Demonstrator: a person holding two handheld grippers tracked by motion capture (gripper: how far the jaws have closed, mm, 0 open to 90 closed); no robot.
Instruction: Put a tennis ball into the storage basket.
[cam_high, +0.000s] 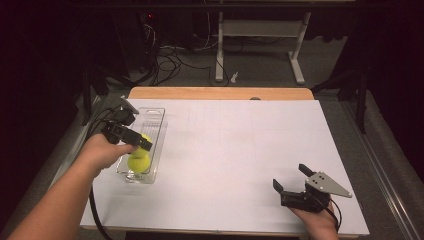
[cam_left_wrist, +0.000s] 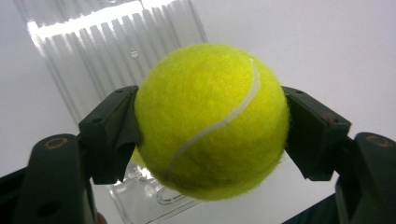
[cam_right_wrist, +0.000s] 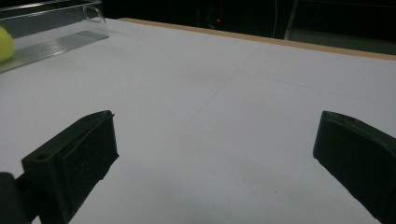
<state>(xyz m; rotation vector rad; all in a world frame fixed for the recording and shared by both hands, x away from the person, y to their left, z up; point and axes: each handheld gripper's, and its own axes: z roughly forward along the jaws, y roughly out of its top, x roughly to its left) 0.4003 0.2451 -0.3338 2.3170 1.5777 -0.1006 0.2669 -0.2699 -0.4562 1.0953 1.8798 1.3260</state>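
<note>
A yellow tennis ball (cam_left_wrist: 212, 121) sits squeezed between the two black jaws of my left gripper (cam_left_wrist: 210, 133), which is shut on it. In the high view this gripper (cam_high: 142, 145) holds the ball (cam_high: 146, 138) over a clear plastic tray (cam_high: 156, 116) at the table's left side. A second tennis ball (cam_high: 138, 163) lies inside the tray near its front end. My right gripper (cam_high: 290, 176) rests near the front right of the table, open, with only bare white tabletop between its jaws (cam_right_wrist: 215, 149).
The white table top (cam_high: 240, 145) has a wooden strip along its far edge. In the right gripper view the clear tray (cam_right_wrist: 51, 28) and a sliver of a yellow ball (cam_right_wrist: 3, 44) lie far off at the upper left. Dark floor, cables and a desk frame lie beyond.
</note>
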